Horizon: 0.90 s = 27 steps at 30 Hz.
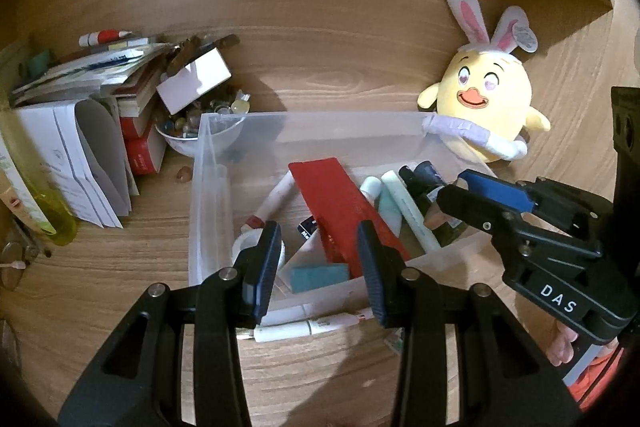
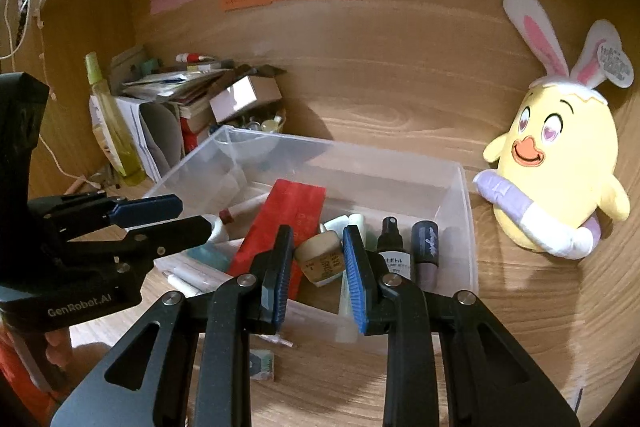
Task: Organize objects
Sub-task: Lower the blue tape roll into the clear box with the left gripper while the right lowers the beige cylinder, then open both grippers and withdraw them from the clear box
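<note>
A clear plastic bin (image 1: 312, 119) (image 2: 464, 211) stands on the wooden desk. Inside lie a red flat box (image 1: 332, 195) (image 2: 288, 215), mint tubes (image 1: 400, 203), a dark spray bottle (image 2: 390, 247), a teal block (image 1: 320, 277) and a tube with a red cap (image 1: 264, 211). My right gripper (image 2: 318, 231) (image 1: 450, 187) is over the bin's right side, shut on a small beige jar (image 2: 320, 259). Over the bin's near wall my left gripper (image 1: 319, 227) (image 2: 194, 213) stands open, with nothing between its fingers.
A yellow plush chick with rabbit ears (image 1: 484, 95) (image 2: 556, 167) leans right of the bin. On the left sit a pile of books and papers (image 1: 80, 83), a bowl of small items (image 1: 200, 131) and a yellow-green bottle (image 2: 108, 123). White pens (image 1: 304, 327) lie before the bin.
</note>
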{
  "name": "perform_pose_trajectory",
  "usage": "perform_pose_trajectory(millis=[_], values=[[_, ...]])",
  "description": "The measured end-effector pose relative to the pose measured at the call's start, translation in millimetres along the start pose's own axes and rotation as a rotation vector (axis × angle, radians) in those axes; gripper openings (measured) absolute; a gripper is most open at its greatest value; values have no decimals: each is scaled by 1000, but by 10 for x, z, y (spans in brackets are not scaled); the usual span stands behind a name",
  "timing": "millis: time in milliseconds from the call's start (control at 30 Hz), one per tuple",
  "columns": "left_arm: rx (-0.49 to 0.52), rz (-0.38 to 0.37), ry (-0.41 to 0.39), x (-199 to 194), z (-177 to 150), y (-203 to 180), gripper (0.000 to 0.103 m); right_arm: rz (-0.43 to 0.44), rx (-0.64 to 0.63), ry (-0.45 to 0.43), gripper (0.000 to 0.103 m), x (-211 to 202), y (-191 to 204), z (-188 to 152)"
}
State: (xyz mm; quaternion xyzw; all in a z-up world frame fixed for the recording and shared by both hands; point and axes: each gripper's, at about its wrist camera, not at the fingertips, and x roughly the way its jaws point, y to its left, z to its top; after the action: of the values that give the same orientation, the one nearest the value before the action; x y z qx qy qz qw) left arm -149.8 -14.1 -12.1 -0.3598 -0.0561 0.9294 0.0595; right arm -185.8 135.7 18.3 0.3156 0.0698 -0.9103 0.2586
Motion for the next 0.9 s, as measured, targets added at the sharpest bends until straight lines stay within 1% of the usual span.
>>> perform_pose_trajectory(millis=[267,467,533,633,700,767,833,900], values=[[-14,4,12,28,-8,35,40,9,16,48,23,140,-61,-32],[-22,0,3,-49,-29,55,50,10,-4,67,24,172,-23,-60],[-24,-3,0,-93,-40,59,57,8,-4,72,30,182,-20,-61],[-26,-1,-16,-177,-58,61,64,1,0,72,35,170,-22,-61],[-26,4,-24,-228,-69,61,67,2,2,73,37,161,-17,-62],[-27,6,-29,-281,-88,71,69,-3,-1,72,41,144,-5,-64],[-32,9,-34,-332,-115,84,72,0,-1,71,52,135,-4,-62],[-37,12,-38,-375,-138,98,74,-2,-7,61,55,96,14,-63]])
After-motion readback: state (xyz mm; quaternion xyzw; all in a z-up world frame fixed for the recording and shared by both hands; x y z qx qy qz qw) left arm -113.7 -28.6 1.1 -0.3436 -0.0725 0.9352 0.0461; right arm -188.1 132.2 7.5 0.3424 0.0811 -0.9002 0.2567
